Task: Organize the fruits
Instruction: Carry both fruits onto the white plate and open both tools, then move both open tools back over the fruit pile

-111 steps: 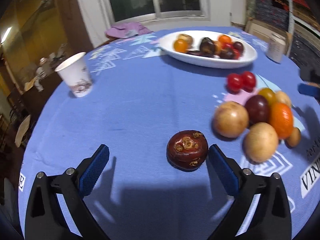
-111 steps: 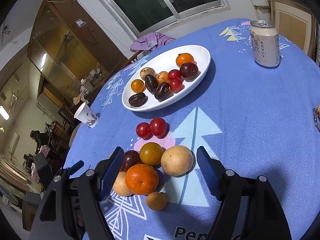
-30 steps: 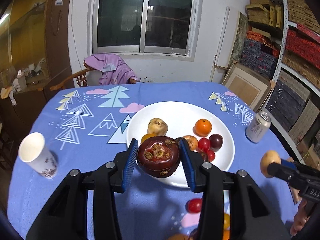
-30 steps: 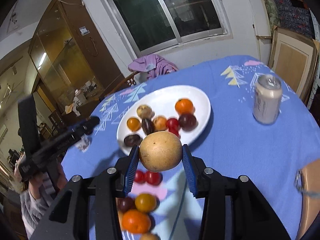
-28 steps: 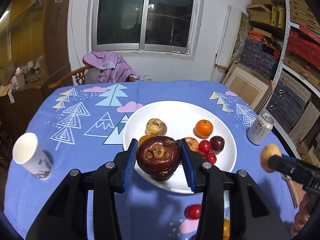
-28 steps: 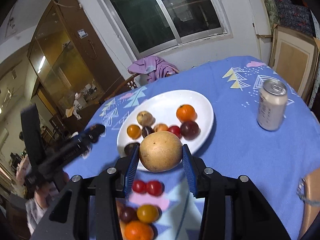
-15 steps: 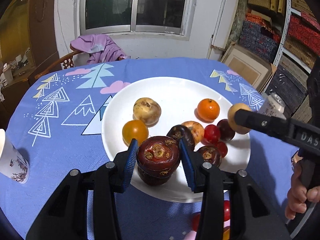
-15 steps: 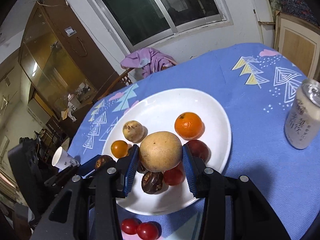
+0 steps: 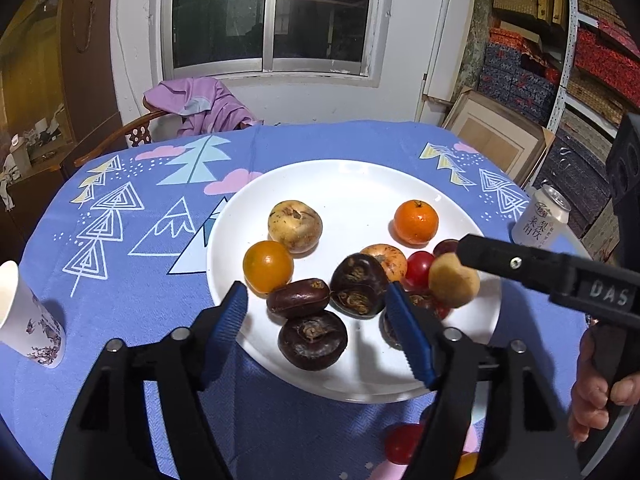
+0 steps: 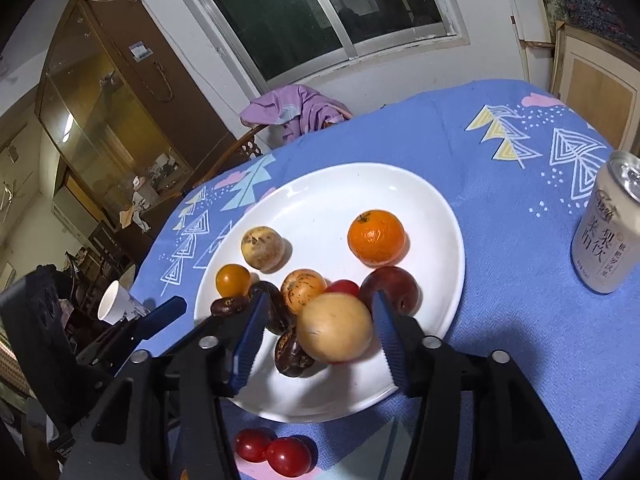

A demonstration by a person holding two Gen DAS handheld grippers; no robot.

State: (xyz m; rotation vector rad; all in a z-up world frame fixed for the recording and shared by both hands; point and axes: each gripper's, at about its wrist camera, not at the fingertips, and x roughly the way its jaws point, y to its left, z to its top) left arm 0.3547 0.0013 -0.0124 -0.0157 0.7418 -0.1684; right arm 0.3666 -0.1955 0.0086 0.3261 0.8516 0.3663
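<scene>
The left tool point(image 9: 316, 296) hangs over the near part of the white oval plate point(image 9: 360, 184) with its two blue pads standing wide apart, and it holds nothing. Directly under the gap, on the plate, lies the round dark maroon fruit with a dried brown crown point(image 9: 313, 339). It rests free, close to two other dark fruits.

The right tool point(image 10: 318, 300) is also spread. In its own view the smooth round tan fruit point(image 10: 334, 332) sits between the pads, with a clear gap at the left pad. At the right pad I cannot tell if it touches. The tan fruit seems to rest on the plate and against the small fruits around it, so I judge it to be let go already. It may roll a little when the pads leave.

I judge that both fruits are delivered and the next step is to go for what remains off the plate. Two small glossy red tomatoes point(image 10: 272, 451) lie on the blue patterned tabletop point(image 9: 140, 320), just beside the near rim of the plate. They are toward the person, behind the fingertips of both tools. In the right wrist view they are almost under the tool, and in the left wrist view they are low and to the right. So the right tool looks nearer, and it must draw back and go down, not forward.
</scene>
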